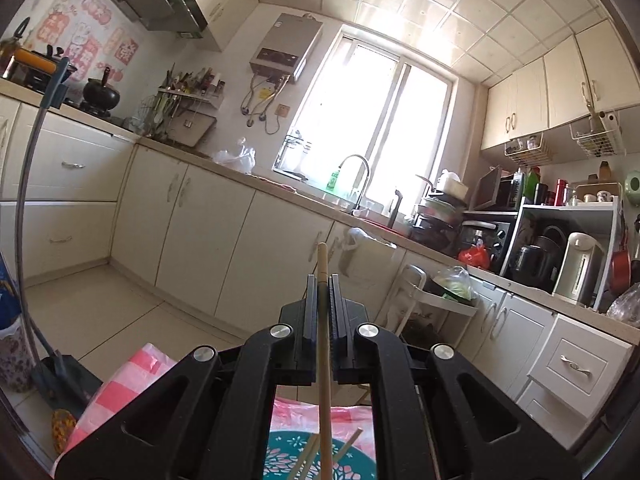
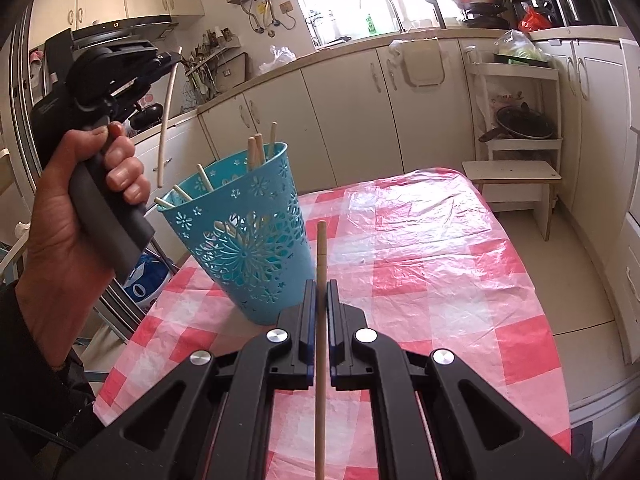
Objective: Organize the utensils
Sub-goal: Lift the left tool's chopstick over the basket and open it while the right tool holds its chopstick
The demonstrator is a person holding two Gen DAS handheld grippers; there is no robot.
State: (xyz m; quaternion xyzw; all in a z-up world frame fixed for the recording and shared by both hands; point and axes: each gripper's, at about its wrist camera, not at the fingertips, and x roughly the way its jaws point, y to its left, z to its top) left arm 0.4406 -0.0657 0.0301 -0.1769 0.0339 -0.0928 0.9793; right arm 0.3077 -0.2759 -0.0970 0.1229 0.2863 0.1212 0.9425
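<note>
A teal cut-out holder (image 2: 244,236) stands on the checked tablecloth (image 2: 440,264) with several wooden chopsticks (image 2: 256,152) leaning in it. My right gripper (image 2: 321,286) is shut on a wooden chopstick (image 2: 321,320) just right of the holder. In a hand at upper left, my left gripper (image 2: 170,56) is shut on another chopstick (image 2: 167,116) that hangs down above the holder's left rim. In the left wrist view my left gripper (image 1: 322,280) pinches that chopstick (image 1: 324,340), with the holder's rim (image 1: 280,456) and its chopsticks below.
A small wooden stool (image 2: 516,184) stands past the table's far right corner, beside a white shelf cart (image 2: 516,92). Cream cabinets and a counter with a sink tap (image 1: 356,176) run along the walls. A long-handled dustpan (image 1: 60,376) leans at the left.
</note>
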